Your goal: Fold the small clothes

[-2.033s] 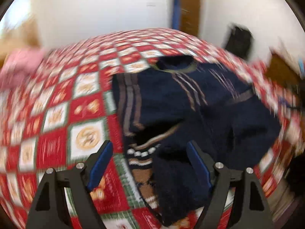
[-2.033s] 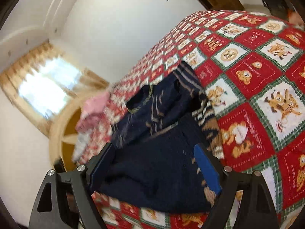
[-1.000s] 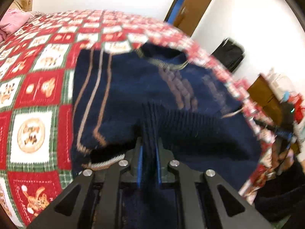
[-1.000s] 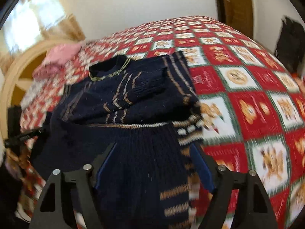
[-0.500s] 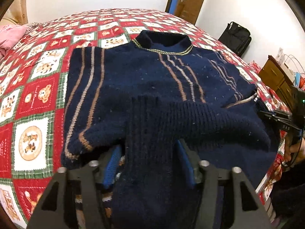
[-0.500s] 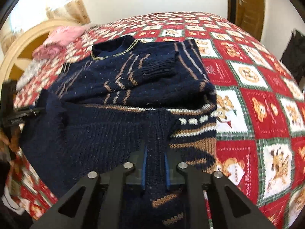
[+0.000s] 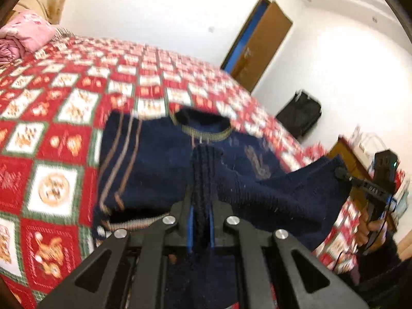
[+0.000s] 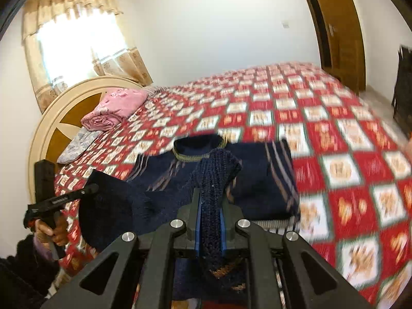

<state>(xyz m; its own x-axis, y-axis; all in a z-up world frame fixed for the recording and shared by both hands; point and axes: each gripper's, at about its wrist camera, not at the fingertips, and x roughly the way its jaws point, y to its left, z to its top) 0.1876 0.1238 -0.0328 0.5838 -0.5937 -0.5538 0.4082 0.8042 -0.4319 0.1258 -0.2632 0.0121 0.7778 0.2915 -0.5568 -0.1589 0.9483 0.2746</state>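
navy sweater [image 7: 154, 170] lay on the bed [image 7: 51, 134], collar at the far end, long axis running away from both claws. left claw [image 7: 200, 221] was clamped on the hem's left corner, right claw [image 8: 210, 229] on its right corner w/ the knit bunched between pads. hem was raised off the bed; collar straight ahead, both hands abt equally near.

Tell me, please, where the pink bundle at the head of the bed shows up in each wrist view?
Left wrist: pink bundle at the far upper left edge, on the quilt.
Right wrist: pink bundle left of centre, beside the headboard.
Shared landmark: the sweater collar, near mid-frame in both.
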